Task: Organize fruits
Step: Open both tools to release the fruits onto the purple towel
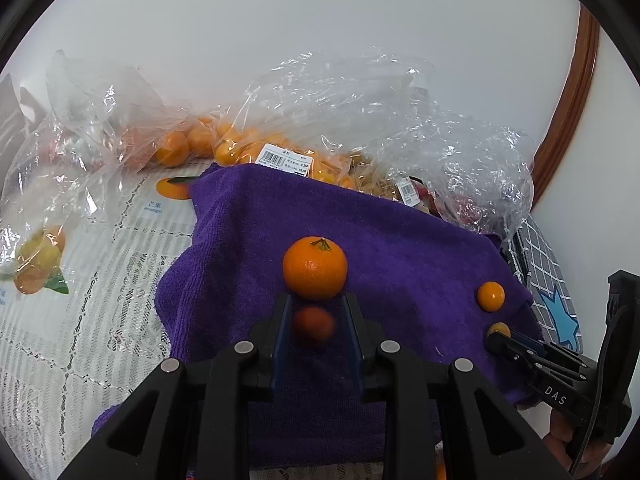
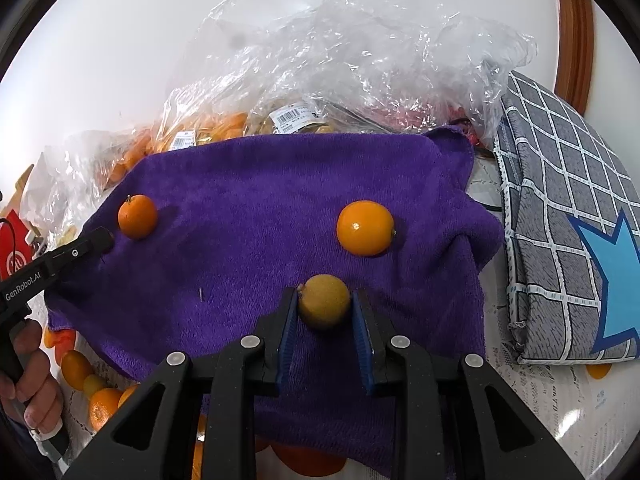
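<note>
I see a plain white wall (image 1: 280,20) behind everything. A curved brown wooden frame (image 1: 568,112) stands against the wall on the right. Below the wall, a white lace cloth (image 1: 80,320) covers the surface. The light is bright and even.

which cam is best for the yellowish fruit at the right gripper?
Right wrist. The yellowish fruit sits large and central between the right gripper fingers, on the purple towel. In the left wrist view only a small part of it shows, behind the gripper's tip near the right edge.
</note>
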`<state>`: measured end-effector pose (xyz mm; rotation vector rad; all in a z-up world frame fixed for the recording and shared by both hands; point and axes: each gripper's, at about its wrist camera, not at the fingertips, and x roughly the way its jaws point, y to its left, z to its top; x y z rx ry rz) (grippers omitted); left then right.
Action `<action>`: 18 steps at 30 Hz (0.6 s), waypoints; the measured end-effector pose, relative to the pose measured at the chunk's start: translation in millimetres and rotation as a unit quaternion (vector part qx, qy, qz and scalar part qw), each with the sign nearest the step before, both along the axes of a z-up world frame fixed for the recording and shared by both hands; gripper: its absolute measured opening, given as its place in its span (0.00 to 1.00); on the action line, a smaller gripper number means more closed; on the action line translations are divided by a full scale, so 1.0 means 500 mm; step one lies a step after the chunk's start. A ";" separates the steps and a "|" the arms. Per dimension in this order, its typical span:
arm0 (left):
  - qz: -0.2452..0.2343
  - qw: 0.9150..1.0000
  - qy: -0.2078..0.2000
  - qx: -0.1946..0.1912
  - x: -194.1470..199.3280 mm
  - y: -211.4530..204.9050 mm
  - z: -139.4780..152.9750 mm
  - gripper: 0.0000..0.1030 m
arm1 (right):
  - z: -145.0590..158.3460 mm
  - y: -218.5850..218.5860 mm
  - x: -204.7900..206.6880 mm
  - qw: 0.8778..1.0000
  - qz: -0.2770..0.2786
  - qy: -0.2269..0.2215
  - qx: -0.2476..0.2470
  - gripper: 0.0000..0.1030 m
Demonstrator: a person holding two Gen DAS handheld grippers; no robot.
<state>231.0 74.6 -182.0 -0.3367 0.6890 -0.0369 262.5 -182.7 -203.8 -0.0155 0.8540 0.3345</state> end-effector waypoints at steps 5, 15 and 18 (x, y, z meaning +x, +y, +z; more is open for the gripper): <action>-0.009 1.000 -0.003 0.003 0.000 -0.008 0.002 0.32 | 0.003 0.001 -0.009 1.000 0.007 -0.003 -0.002 0.37; -0.003 0.999 -0.018 -0.030 -0.008 0.013 0.008 0.50 | 0.027 -0.014 -0.035 0.999 -0.015 -0.041 -0.009 0.53; 0.005 0.999 -0.022 -0.047 -0.012 0.025 0.008 0.50 | 0.036 -0.020 -0.042 0.999 -0.020 -0.050 -0.004 0.53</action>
